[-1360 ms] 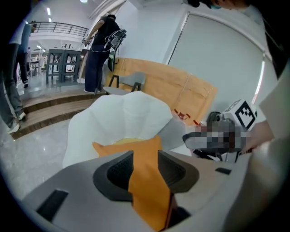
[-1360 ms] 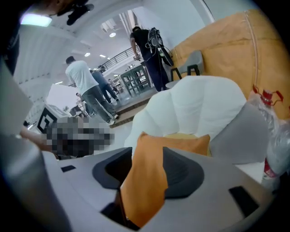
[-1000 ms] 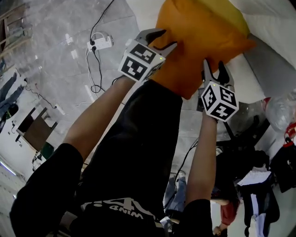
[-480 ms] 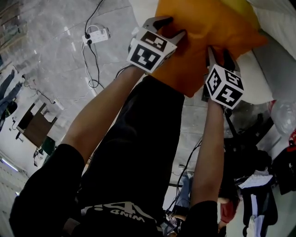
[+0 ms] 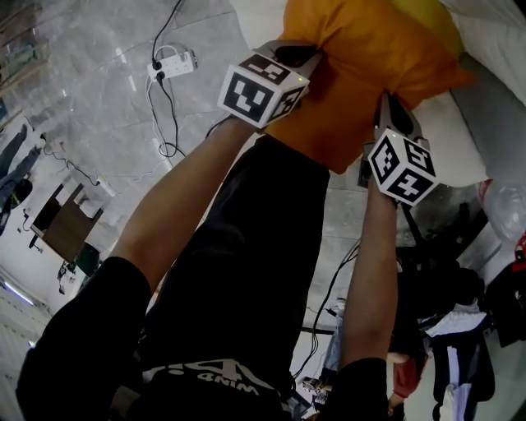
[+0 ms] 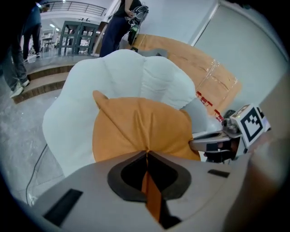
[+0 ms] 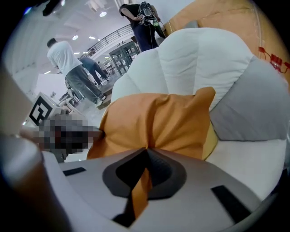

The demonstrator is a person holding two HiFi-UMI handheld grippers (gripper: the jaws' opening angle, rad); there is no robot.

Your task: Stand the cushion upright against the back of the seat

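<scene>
The orange cushion [image 6: 140, 127] sat on the white seat [image 6: 131, 77], in front of its scalloped back. Your left tongs [image 6: 146, 153] had just snapped together on a fold of its near edge. Your right tongs [image 7: 146, 149] had just closed too, pinching that edge further right. A grey pillow [image 7: 253, 108] lay at the cushion's right.

A large open indoor hall used as a makeshift workspace, not a home. Around the white scalloped padded seat [image 6: 136, 77] spreads a polished grey stone floor [image 5: 90, 107], and a white corded power strip [image 5: 173, 62] lies on it near the seat. Brown cardboard sheets [image 6: 190, 63] lean behind the seat. Beyond it are low steps [image 6: 41, 79], a railed upper gallery [image 6: 68, 5] and standing people [image 7: 74, 63].
</scene>
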